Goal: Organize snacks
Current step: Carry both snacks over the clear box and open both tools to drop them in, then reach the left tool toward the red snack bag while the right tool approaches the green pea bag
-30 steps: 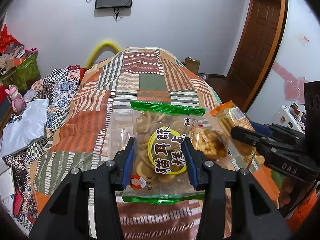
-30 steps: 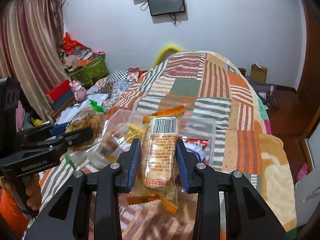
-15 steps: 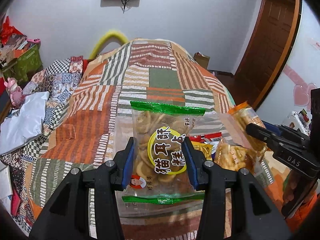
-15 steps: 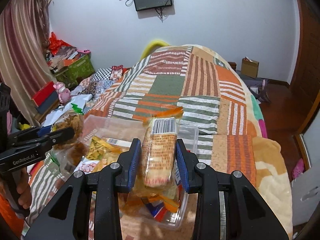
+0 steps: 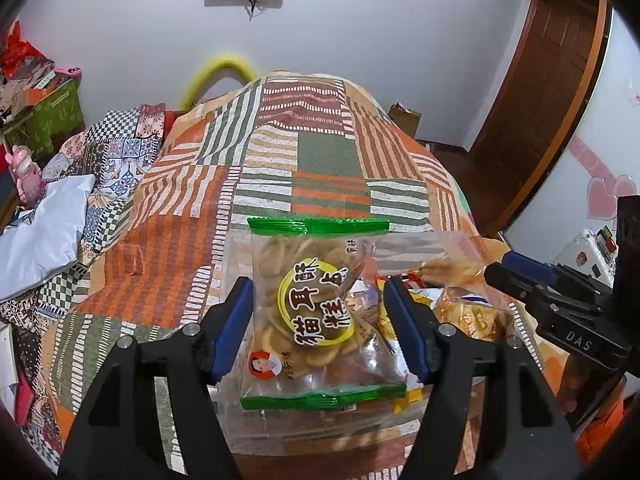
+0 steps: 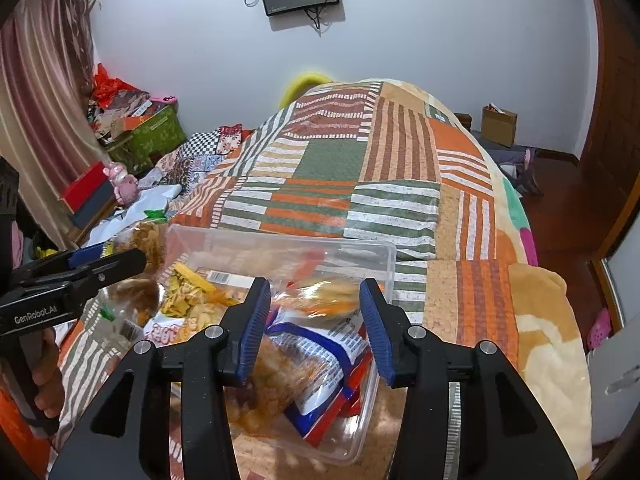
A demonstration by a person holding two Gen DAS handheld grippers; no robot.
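Observation:
A clear plastic box with several snack packs lies on the patchwork bedspread. My left gripper is open, its pads apart from the green-edged clear bag of round biscuits, which rests tilted over the box. My right gripper is open above the box. The orange-wrapped biscuit pack is blurred, dropping into the box onto a blue-and-white pack. The left gripper shows in the right wrist view; the right one shows in the left wrist view.
The patchwork bedspread stretches far ahead. Folded fabric and a white bag lie at the bed's left. Boxes and clutter stand by the curtain. A wooden door is at right.
Both grippers lowered over the box and opened. The biscuit bag slipped from the left jaws onto the box; the orange pack left the right jaws and is falling in.

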